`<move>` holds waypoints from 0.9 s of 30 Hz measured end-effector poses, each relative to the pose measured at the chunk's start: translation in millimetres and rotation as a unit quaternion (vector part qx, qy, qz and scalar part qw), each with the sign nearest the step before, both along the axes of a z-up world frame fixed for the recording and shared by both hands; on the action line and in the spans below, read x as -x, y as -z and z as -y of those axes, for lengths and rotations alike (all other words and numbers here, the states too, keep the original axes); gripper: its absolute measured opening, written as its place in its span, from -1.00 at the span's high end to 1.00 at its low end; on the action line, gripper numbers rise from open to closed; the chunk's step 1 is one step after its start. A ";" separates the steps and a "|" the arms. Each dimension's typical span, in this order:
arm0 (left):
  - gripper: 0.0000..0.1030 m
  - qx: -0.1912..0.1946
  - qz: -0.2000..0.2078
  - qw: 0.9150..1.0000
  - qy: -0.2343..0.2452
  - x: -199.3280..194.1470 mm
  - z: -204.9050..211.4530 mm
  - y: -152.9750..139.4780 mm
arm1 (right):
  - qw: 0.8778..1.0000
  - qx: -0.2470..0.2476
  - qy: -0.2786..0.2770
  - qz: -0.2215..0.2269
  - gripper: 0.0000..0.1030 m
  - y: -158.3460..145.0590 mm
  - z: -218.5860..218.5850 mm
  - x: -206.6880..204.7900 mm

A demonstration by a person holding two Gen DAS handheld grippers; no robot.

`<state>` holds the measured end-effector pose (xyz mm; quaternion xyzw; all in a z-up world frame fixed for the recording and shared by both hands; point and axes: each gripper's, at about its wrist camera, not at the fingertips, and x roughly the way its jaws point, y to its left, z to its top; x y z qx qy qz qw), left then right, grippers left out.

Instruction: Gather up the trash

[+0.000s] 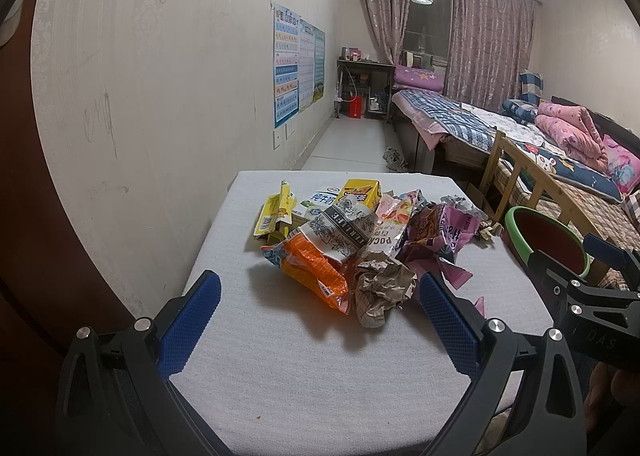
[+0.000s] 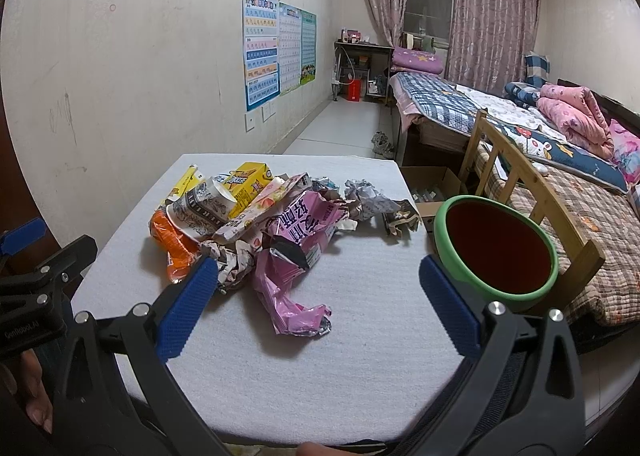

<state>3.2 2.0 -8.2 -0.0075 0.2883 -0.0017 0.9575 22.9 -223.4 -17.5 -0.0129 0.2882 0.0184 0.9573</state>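
A pile of trash lies on the white table (image 1: 300, 368): an orange snack bag (image 1: 316, 276), a crumpled brown paper (image 1: 380, 292), a black-and-white wrapper (image 1: 340, 232), a pink wrapper (image 1: 444, 240), a yellow carton (image 1: 358, 192). My left gripper (image 1: 320, 296) is open and empty, just in front of the pile. My right gripper (image 2: 320, 284) is open and empty, over the pink wrapper (image 2: 296, 256). A green-rimmed bin (image 2: 496, 252) with a dark red inside stands at the table's right edge, also in the left wrist view (image 1: 548, 240).
A wall runs along the table's left side. A wooden chair back (image 2: 520, 184) and beds (image 2: 560, 144) stand to the right. A cardboard box (image 2: 432, 184) sits on the floor behind the table. Crumpled grey paper (image 2: 368, 196) lies at the far right of the pile.
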 end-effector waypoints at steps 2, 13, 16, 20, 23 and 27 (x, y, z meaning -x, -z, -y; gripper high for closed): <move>-0.84 0.000 -0.001 1.000 0.000 -0.3 -0.1 0.2 | 1.000 0.000 0.000 0.001 -0.93 -0.4 0.2 0.3; -0.84 0.000 -0.003 1.000 0.000 -0.7 -1.2 0.3 | 1.000 0.000 -0.004 -0.004 -0.93 2.4 -0.7 -0.6; -0.84 0.001 -0.004 1.000 -0.001 -0.9 -1.4 0.4 | 1.000 -0.003 -0.006 -0.009 -0.93 3.2 -0.5 -4.9; -0.84 0.018 -0.015 1.000 -0.009 -5.3 -7.8 -0.6 | 0.999 -0.019 -0.010 -0.025 -0.93 4.7 2.5 -12.6; -0.84 0.035 -0.030 0.999 -0.013 -14.7 -15.0 -1.7 | 0.998 -0.036 -0.015 -0.052 -0.93 8.4 5.5 -23.5; -0.84 0.033 -0.050 0.998 -0.002 -37.0 -18.7 -1.0 | 0.995 -0.057 -0.023 -0.083 -0.93 14.2 9.3 -39.8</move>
